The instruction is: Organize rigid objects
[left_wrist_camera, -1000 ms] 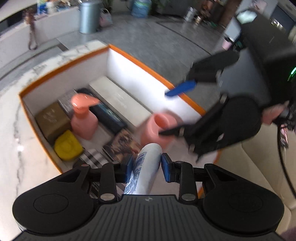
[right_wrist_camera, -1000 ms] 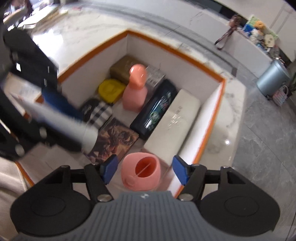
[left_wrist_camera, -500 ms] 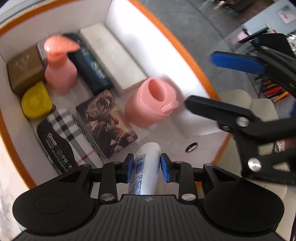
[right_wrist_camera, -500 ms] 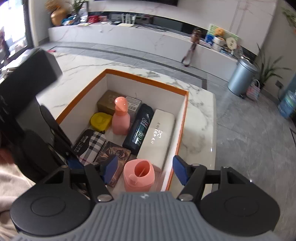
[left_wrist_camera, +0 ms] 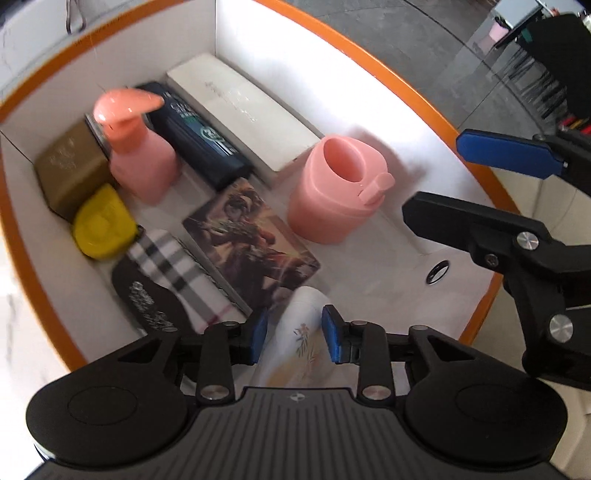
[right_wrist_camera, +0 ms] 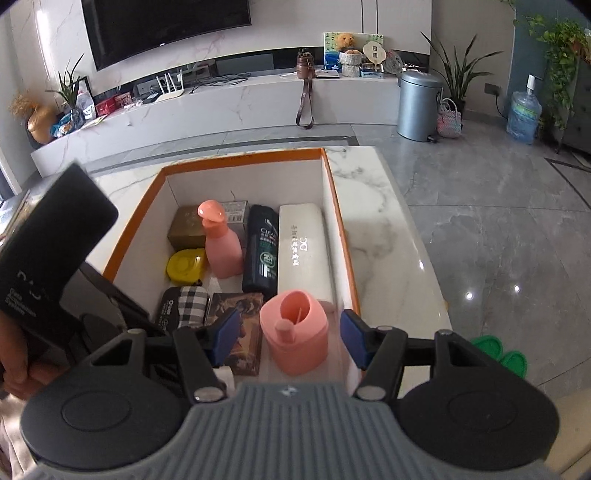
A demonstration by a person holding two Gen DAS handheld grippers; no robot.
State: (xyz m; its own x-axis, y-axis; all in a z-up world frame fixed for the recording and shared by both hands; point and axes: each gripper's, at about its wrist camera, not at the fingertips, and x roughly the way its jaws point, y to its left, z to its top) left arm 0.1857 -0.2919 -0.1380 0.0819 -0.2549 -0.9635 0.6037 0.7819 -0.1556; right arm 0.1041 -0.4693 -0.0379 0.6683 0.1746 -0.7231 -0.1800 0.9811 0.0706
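With our left gripper (left_wrist_camera: 294, 334) easing its jaws apart around the white floral-printed tube (left_wrist_camera: 300, 334) low in the orange-rimmed white box (left_wrist_camera: 369, 48), it could topple onto the illustrated card (left_wrist_camera: 251, 236) — our right gripper (right_wrist_camera: 289, 336), narrowing, grips nothing.

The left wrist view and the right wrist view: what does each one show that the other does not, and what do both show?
Only the left wrist view shows the white tube between the opening left gripper jaws. Only the right wrist view shows the television and the grey bin. Both show the orange-rimmed box, the pink cup and the pink pump bottle.
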